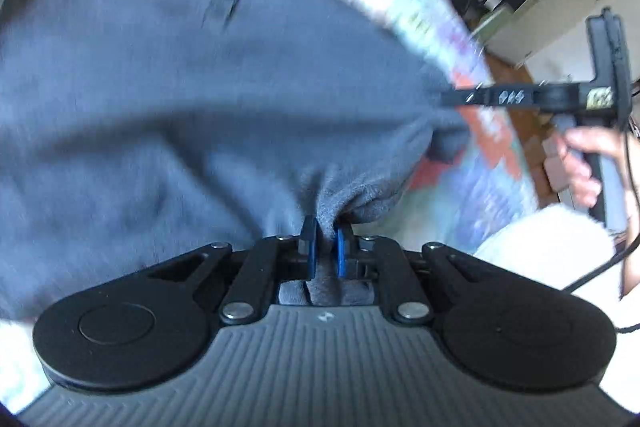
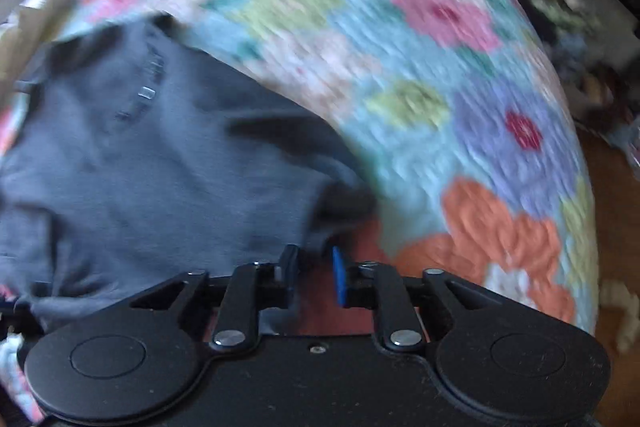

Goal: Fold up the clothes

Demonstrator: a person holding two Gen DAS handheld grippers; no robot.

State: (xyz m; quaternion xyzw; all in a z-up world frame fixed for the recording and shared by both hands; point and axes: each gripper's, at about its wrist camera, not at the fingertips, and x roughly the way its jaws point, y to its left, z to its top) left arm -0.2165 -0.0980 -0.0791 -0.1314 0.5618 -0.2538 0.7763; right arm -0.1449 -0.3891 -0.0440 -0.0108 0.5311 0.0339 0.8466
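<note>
- Grey-blue knit fabric fills most of both wrist views: a polo-style shirt (image 2: pixel 152 155) with a short button placket (image 2: pixel 146 89) lies spread on a floral quilt (image 2: pixel 420 75), which seems to cover a bed or table.
- Its body looks largely flat and open, with no clean fold visible across it, so the folding seems to be at an early stage; motion blur hides the finer creases.
- Nearest the left camera, the shirt's edge is bunched into a peak and pulled between the blue pads (image 1: pixel 311 247) of the left gripper (image 1: pixel 325 247). The jaws stand almost closed and pinch that gathered cloth, which also shows behind them.
- At the shirt's right side, the left view shows the tip of the right gripper (image 1: pixel 460 97) reaching the cloth at a corner, held by a hand (image 1: pixel 580 163).
- The right wrist view shows the right gripper (image 2: pixel 314 269) with its jaws partly apart, a clear gap between them. A little cloth sits by the left finger, while the blue pad (image 2: pixel 339 277) on the other side stands free. I judge no firm grip there.
- Still to do, as I read it: secure the right corner, lift and carry the edge over, then make the remaining folds.
- Beyond the quilt lie a wooden floor (image 2: pixel 616 227) and blurred clutter.
</note>
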